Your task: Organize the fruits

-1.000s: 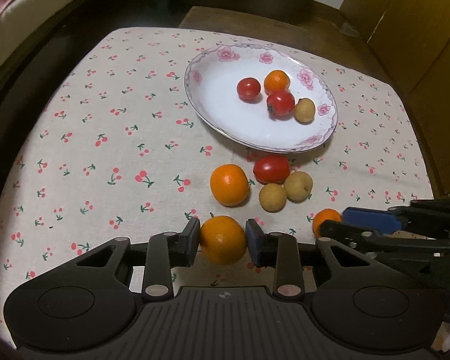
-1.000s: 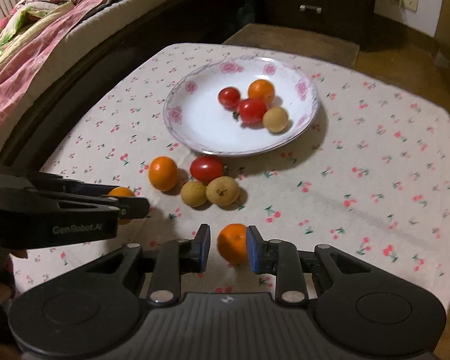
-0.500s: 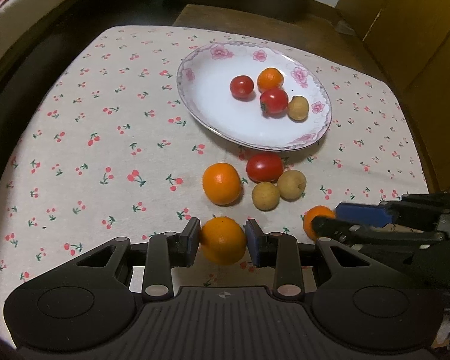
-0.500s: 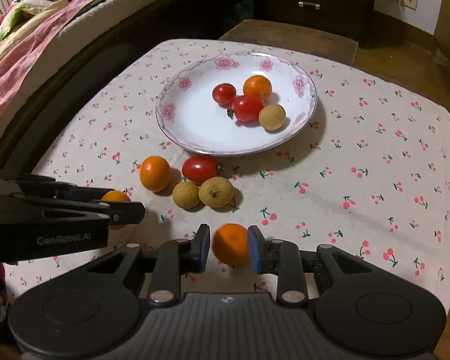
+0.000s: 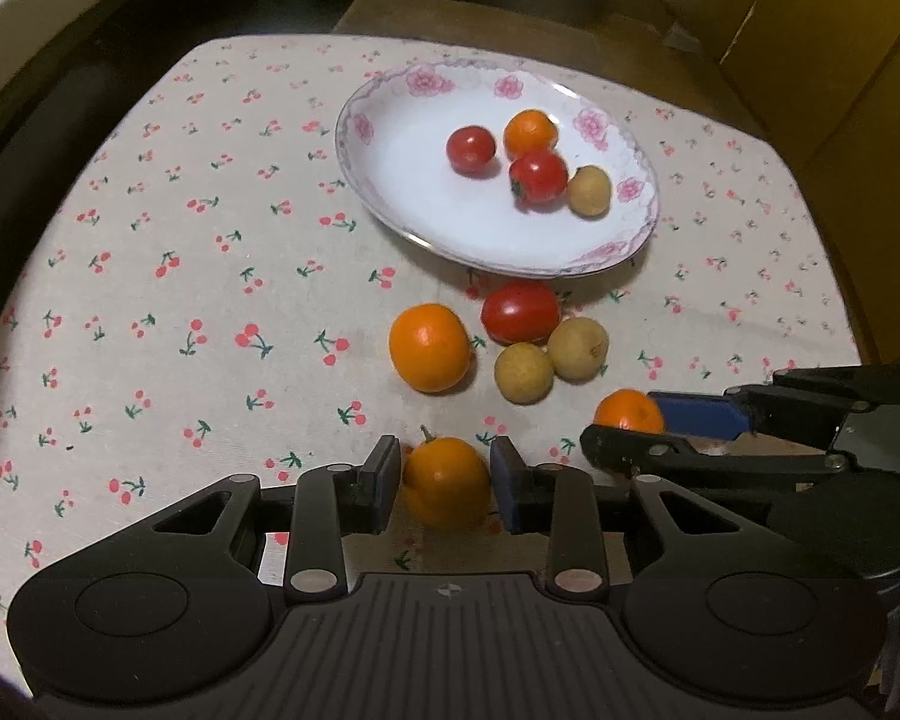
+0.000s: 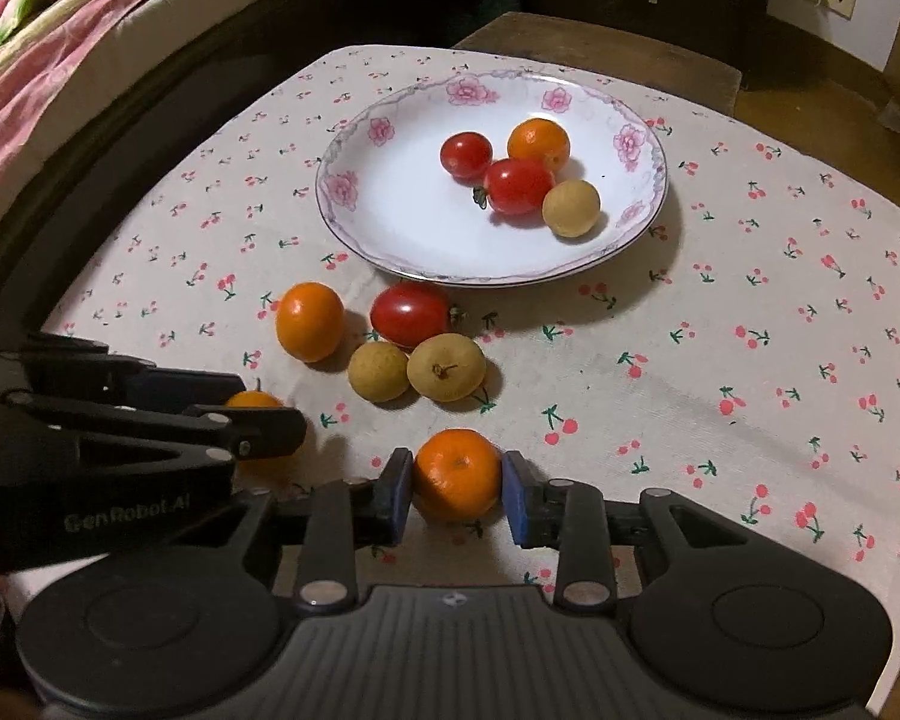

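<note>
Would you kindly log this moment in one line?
left tongs: gripping stemmed orange | right tongs: just opening, mandarin between jaws | plate: four fruits | cloth: four loose

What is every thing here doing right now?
left gripper, shut on the stemmed orange.
right gripper, jaws have just been opening; pads touch the small orange between them.
plate, flat on the tablecloth, holding four fruits.
loose orange, loose tomato, two brown fruits, lying beside the plate.
</note>
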The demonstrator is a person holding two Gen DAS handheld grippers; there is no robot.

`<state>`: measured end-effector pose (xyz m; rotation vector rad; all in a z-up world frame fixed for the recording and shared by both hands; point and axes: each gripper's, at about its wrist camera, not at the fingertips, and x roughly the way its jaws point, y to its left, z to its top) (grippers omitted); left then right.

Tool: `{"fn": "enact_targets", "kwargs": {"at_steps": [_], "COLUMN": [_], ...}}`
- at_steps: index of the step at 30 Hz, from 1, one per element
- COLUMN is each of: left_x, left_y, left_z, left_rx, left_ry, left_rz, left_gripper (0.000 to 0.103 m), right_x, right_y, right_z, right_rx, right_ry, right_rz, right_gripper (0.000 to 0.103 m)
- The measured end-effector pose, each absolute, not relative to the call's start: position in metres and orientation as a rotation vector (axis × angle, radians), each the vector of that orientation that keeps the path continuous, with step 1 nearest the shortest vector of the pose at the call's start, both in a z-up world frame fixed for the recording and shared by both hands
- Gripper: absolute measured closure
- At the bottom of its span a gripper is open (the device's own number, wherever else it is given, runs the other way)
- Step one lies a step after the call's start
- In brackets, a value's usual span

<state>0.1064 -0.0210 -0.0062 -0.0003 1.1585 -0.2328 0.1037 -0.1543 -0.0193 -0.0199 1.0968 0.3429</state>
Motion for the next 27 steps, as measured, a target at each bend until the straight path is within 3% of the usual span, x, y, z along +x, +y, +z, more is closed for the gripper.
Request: {"fn": "enact_targets", "kwargs": {"at_steps": [14,27], "left_x": [0.104,0.118], "left_y": [-0.024,-0.027], "left_z": [-0.012,0.018], "left_rx": [0.06,0.019], "left_ry": [1.165,1.084], "left_rz": [-0.222,-0.231], "left_gripper": [0.063,0.063], "right_x": [0.095,0.111], "right_y": [-0.157,-0.168], "right_z": [-0.008,0.02], "right_rx": [-0.024,0.021], "right_ry": [1.084,0.998], "right_rz": [0.347,0.322], "right_gripper": [0.072,0.072]}}
